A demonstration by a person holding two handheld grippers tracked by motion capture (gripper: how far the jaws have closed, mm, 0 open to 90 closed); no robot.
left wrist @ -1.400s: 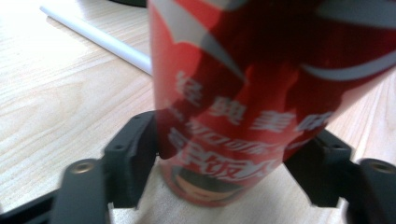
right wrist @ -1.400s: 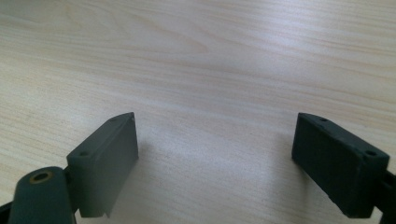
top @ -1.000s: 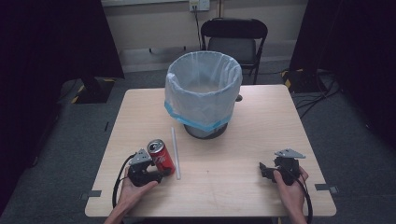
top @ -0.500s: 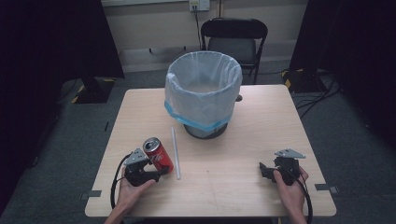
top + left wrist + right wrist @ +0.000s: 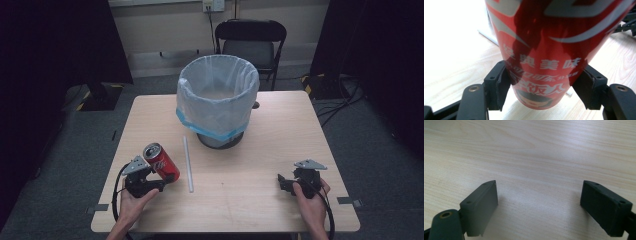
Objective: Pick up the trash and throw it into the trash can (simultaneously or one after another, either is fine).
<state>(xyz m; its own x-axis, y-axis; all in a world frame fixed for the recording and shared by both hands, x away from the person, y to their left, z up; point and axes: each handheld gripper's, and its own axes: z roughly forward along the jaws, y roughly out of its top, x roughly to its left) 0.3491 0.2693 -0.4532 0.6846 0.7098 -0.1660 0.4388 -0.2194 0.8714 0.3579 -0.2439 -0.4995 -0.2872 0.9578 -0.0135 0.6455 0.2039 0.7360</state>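
A red soda can (image 5: pixel 160 162) with white lettering is tilted at the table's front left, its top toward the camera. My left gripper (image 5: pixel 167 179) is shut on its lower end. In the left gripper view the can (image 5: pixel 554 45) sits between both black pads (image 5: pixel 500 87), which press on its sides, with my left gripper (image 5: pixel 541 90) just above the wood. My right gripper (image 5: pixel 284 183) rests at the front right, open, with nothing between its jaws. In the right gripper view, bare wood lies in front of my right gripper (image 5: pixel 539 205).
A bin (image 5: pixel 217 100) lined with a pale blue bag stands at the middle back of the wooden table (image 5: pixel 270 150). A white straw (image 5: pixel 187 164) lies on the wood just right of the can. A black chair (image 5: pixel 250 40) stands behind the table.
My left gripper has lifted the can a little and carried it slightly left in the high view. The right gripper has kept still.
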